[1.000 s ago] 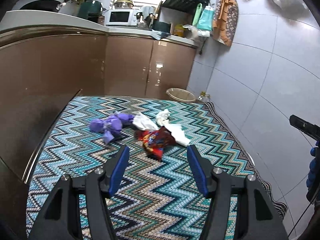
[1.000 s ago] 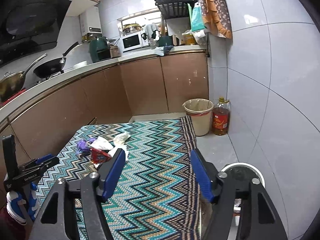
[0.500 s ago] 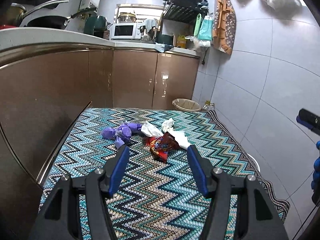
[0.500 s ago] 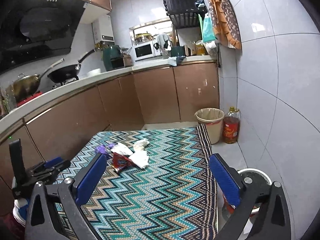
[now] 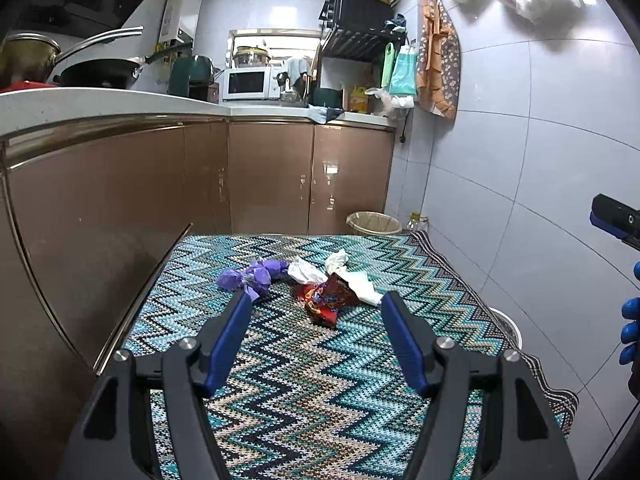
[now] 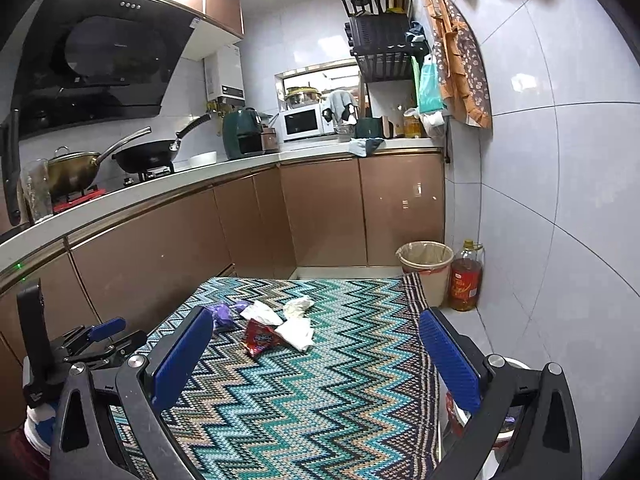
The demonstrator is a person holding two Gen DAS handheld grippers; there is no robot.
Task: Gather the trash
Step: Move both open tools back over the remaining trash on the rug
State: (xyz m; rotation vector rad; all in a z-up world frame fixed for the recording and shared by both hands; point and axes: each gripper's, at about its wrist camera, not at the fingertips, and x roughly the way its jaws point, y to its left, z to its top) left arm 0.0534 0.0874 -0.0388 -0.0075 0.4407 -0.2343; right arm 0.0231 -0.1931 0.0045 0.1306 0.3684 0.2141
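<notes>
I held both tongs apart and empty above the near end of the tabletop (image 5: 320,400): the left tongs (image 5: 316,300) and the right tongs (image 6: 316,332). The trash lay in a cluster toward the far side: a purple wrapper (image 5: 256,274) on the left, a red wrapper (image 5: 326,300) nearest me, white tissues (image 5: 360,284) touching it. A bin (image 6: 426,264) stood on the floor beyond the far right corner.
</notes>
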